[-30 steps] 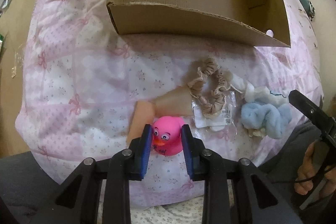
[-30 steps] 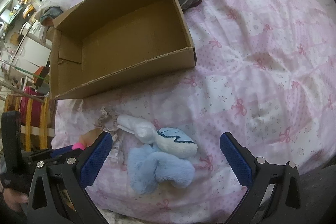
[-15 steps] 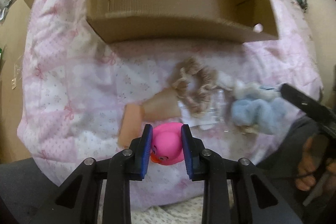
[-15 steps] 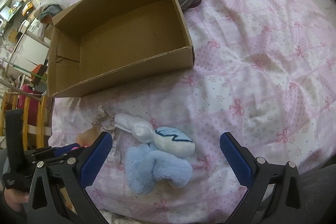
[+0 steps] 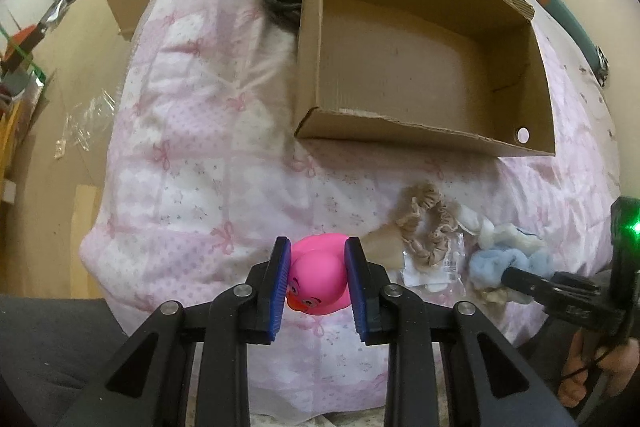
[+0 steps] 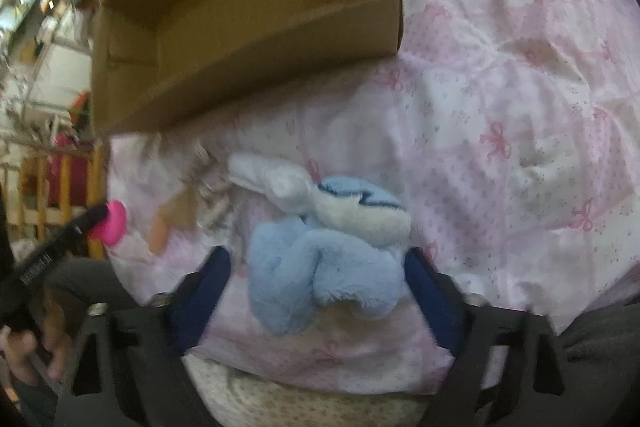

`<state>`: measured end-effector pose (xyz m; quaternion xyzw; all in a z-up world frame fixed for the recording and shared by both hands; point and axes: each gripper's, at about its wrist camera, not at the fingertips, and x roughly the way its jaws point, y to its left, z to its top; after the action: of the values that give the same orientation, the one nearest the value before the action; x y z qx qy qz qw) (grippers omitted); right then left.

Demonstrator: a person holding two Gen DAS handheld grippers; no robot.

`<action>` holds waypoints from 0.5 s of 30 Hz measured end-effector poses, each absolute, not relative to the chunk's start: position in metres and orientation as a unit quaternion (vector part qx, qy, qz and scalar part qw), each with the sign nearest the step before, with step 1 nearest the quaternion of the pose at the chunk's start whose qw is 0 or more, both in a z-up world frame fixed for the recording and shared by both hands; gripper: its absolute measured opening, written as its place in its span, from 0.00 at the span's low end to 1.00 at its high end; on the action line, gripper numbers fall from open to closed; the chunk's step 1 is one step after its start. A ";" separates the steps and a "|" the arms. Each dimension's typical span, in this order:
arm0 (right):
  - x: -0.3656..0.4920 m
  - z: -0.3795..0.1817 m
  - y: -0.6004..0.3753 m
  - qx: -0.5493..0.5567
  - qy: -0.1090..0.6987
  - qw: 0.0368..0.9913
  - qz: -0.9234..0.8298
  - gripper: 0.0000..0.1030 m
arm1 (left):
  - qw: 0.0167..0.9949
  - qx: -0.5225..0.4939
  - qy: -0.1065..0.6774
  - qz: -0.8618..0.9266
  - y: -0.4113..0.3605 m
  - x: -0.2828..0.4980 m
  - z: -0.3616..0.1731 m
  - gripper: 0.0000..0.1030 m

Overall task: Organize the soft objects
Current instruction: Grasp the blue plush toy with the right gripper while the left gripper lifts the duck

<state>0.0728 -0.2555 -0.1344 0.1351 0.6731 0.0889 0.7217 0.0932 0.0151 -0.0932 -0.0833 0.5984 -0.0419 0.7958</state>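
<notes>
Pink rubber duck point(image 5: 318, 281) now lifted off quilt point(image 5: 192, 163), clamped in left gripper point(image 5: 318, 285). Right gripper point(image 6: 320, 287) spread wide, straddling blue plush point(image 6: 320, 267); cardboard box point(image 5: 424, 143) far.

The left gripper point(image 5: 318, 283) is black plastic with ridged blue pads point(image 5: 280, 287) and round silver screws at its linkage joints. The right gripper point(image 6: 320, 291) matches, its dark-blue pads blurred; its body carries a green light and small white lettering. Bare fingers point(image 5: 580, 379) grip its handle.

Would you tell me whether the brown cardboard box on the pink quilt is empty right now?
Empty: the brown cardboard box shows only bare floor in the left wrist view.
</notes>
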 end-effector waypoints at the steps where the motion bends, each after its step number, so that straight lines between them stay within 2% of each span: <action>1: 0.072 -0.136 -0.255 0.130 0.674 0.722 0.089 0.35 | 0.796 -0.082 0.598 -0.044 0.014 0.093 -0.094 0.24; 4: 0.070 -0.122 -0.251 0.125 0.646 0.745 0.105 0.27 | 0.804 -0.069 0.589 -0.046 0.011 0.089 -0.089 0.24; 11: 0.057 -0.060 -0.271 0.212 0.511 0.814 0.177 0.26 | 0.816 -0.065 0.573 -0.048 0.007 0.085 -0.082 0.24; 15: 0.053 -0.056 -0.274 0.204 0.506 0.821 0.170 0.26 | 0.821 -0.058 0.566 -0.043 0.007 0.083 -0.080 0.24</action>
<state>0.0526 -0.2736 -0.0558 0.2037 0.5064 0.1696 0.8206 0.0832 0.0067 -0.0802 -0.0583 0.5661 -0.0430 0.8212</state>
